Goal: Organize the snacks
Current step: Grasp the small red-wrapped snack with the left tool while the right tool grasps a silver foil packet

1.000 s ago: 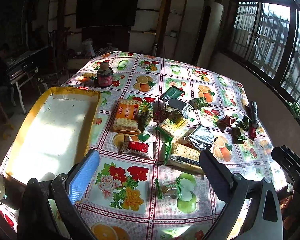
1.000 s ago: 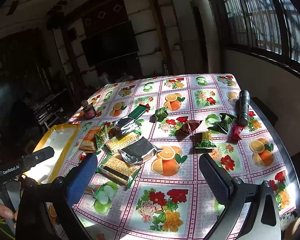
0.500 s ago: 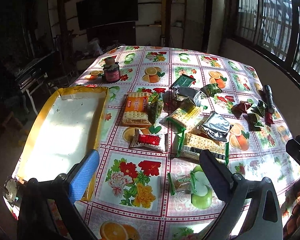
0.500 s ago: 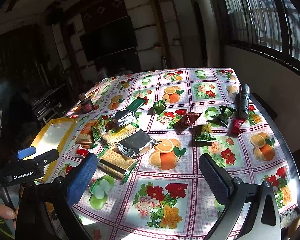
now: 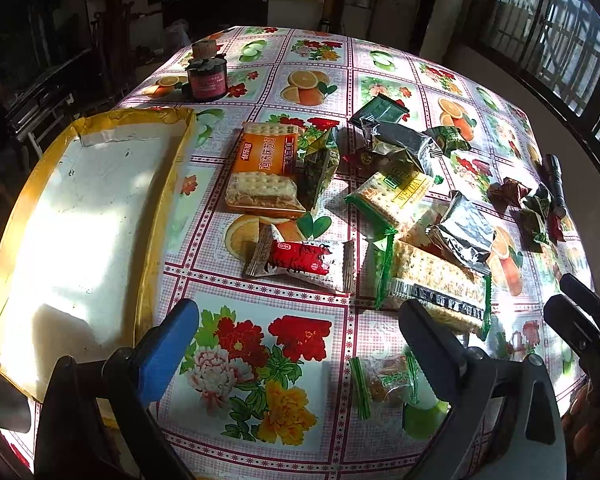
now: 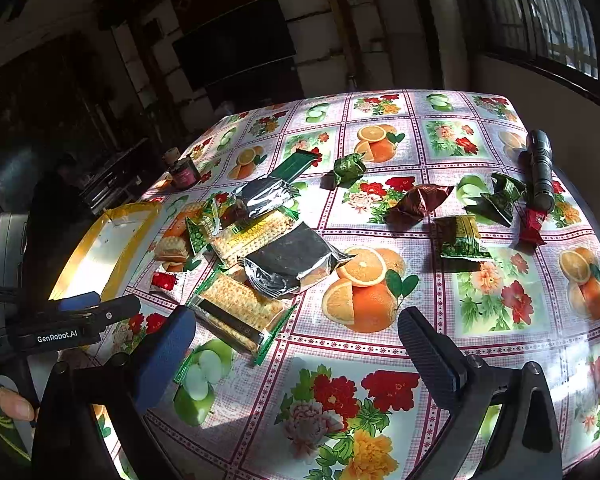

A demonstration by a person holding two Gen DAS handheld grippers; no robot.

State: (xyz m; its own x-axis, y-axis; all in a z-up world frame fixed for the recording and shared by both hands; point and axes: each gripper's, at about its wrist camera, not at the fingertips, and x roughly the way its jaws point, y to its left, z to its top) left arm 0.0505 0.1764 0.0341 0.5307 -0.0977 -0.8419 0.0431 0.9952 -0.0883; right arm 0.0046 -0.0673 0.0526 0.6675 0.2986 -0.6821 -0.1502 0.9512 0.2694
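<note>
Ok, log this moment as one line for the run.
left gripper: open, empty | right gripper: open, empty | tray: empty | snacks: all on table

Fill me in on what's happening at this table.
A person holds a tool in each hand over a table covered with a fruit-and-flower cloth. Both the left tool and the right tool are open and hold nothing. Snack packets lie scattered in the middle, among them an orange cracker pack and a red-labelled packet. The yellow-rimmed tray on the left has no snacks in it yet.
</note>
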